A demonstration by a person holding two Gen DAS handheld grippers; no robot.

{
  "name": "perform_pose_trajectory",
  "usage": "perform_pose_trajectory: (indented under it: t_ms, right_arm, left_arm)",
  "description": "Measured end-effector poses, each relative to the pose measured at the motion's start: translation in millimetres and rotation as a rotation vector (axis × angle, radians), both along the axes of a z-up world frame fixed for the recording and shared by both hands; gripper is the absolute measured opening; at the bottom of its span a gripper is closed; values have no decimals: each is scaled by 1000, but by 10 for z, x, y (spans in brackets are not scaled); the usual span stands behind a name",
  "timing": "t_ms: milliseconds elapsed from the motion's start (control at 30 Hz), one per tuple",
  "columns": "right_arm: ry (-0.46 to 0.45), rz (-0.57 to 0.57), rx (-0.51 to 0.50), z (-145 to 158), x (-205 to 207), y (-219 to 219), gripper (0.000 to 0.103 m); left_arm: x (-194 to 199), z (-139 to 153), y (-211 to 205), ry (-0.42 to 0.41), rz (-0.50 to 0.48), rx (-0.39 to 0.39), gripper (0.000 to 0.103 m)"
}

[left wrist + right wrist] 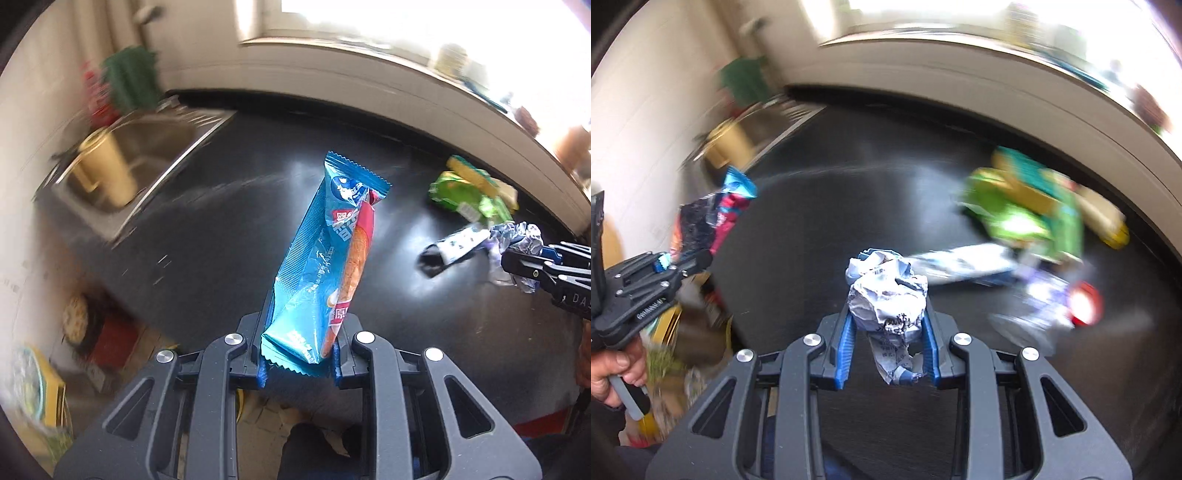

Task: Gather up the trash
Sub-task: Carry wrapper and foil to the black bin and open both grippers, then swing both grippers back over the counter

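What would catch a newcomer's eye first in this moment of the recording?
Each gripper is shut on a piece of trash above the black counter: the left gripper on a long blue snack wrapper, the right gripper on a crumpled silvery wrapper. More litter, with a bright green packet, lies at the counter's far right by the wall, and a steel sink sits at the left.

Daylight from the blown-out window glares on the dark counter; motion blur and fisheye bending smear the edges.
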State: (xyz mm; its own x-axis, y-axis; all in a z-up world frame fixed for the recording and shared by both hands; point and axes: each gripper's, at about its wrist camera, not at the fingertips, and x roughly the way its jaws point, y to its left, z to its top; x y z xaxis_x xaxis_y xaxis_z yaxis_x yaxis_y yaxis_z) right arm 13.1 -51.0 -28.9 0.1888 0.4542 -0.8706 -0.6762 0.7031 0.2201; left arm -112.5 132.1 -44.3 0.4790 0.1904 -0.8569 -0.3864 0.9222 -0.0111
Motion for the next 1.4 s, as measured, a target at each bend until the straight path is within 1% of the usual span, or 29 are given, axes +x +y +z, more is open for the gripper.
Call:
perform_pose_trajectory:
  t_ms: [67, 100, 133, 233, 300, 400, 500, 567, 633, 700, 800, 900, 1000, 1067, 1100, 1133, 1167, 1200, 1233, 1267, 1300, 1333, 1400]
  right_arm:
    - [15, 105, 5, -41, -179, 381, 32]
    - [28, 163, 11, -66, -285, 588, 32]
    - [35, 197, 14, -93, -344, 701, 32]
    - [79, 364, 20, -199, -726, 1294, 32]
    - [112, 453, 27, -271, -944, 1626, 32]
    - [151, 572, 28, -389, -1299, 2107, 32]
    - [187, 636, 9, -586, -1555, 2483, 32]
    - [212, 657, -19, -796, -1679, 2762, 32]
    - [217, 670, -50, -1010, -1793, 3004, 32]
    - [207, 683, -83, -1220, -1899, 3189, 32]
    - [210, 693, -128, -1464, -2032, 3379, 32]
    - [208, 702, -168, -1679, -2097, 3517, 33]
    - [201, 712, -200, -1812, -2087, 3570, 33]
    - [194, 713, -218, -1873, -2075, 3603, 33]
    - [192, 714, -228, -1893, -2078, 3617, 34]
    - [190, 715, -235, -1911, -2086, 3635, 36]
    - [187, 716, -238, -1919, -2100, 3664, 38]
    - [181, 716, -236, -1913, -2105, 3668, 43]
    - [178, 714, -233, -1897, -2104, 3668, 53]
    - [177, 712, -229, -1882, -2111, 3678, 58]
    - [172, 711, -225, -1863, -2111, 3673, 64]
    - [165, 710, -219, -1842, -2113, 3667, 64]
    - [172, 710, -205, -1763, -2100, 3626, 64]
  left_arm:
    - [-238, -47, 142, 8, 69, -3, 24]
    - [-424, -90, 254, 12, 124, -13, 24]
    - [-567, -133, 354, 16, 167, -22, 24]
    - [-1024, -291, 607, 53, 296, -32, 24]
    - [-1297, -407, 756, 75, 372, -44, 24]
    - [-1668, -634, 991, 108, 470, -82, 24]
    - [-1956, -904, 1186, 124, 539, -135, 24]
    - [-2064, -1124, 1315, 136, 561, -170, 24]
    - [-2147, -1340, 1414, 152, 575, -191, 24]
    - [-2196, -1574, 1500, 170, 578, -203, 24]
    - [-2182, -1868, 1673, 176, 575, -248, 24]
    - [-2212, -2094, 1802, 171, 580, -308, 24]
    - [-2223, -2256, 1889, 172, 583, -357, 24]
    - [-2217, -2328, 1915, 171, 578, -369, 26]
    - [-2207, -2362, 1923, 175, 570, -377, 32]
    - [-2187, -2380, 1919, 180, 565, -380, 43]
    - [-2184, -2392, 1920, 182, 562, -373, 49]
    - [-2179, -2381, 1903, 180, 560, -366, 55]
    - [-2177, -2367, 1899, 177, 558, -361, 57]
    - [-2175, -2359, 1900, 174, 557, -358, 59]
    - [-2175, -2351, 1897, 168, 555, -359, 66]
    - [-2175, -2344, 1897, 165, 555, -356, 69]
    - [-2170, -2309, 1885, 160, 547, -349, 69]
